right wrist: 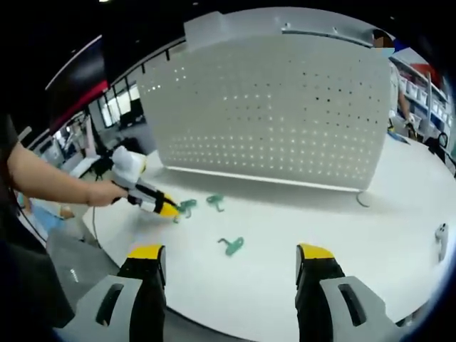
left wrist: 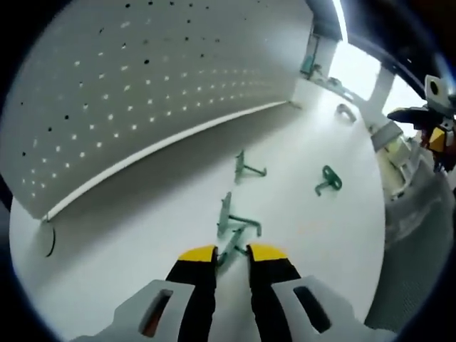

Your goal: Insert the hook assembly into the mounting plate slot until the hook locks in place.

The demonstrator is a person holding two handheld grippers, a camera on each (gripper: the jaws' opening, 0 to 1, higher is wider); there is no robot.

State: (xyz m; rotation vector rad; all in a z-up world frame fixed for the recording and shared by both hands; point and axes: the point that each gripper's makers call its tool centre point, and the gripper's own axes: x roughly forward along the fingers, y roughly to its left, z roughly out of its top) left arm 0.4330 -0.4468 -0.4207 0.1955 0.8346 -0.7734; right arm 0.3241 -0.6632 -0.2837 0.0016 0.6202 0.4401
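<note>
Pegboard [right wrist: 278,114] stands at 12 on the bench [right wrist: 320,235], holes tiny, slot unreadable. My left hand-held gripper [left wrist: 232,251] is narrow around a green hook [left wrist: 231,239]; whether it's pinched, I can't tell. It could slip out. Right hand-held gripper [right wrist: 231,254] wide, empty. Spare hook [right wrist: 231,246] at 6.

Just ahead of your left gripper [left wrist: 232,251] tips lies a green hook assembly [left wrist: 234,226], touching or nearly touching them. Two more green hooks [left wrist: 247,168] [left wrist: 329,179] rest on the white table beyond. The white perforated mounting plate [right wrist: 278,107] stands upright behind them.
</note>
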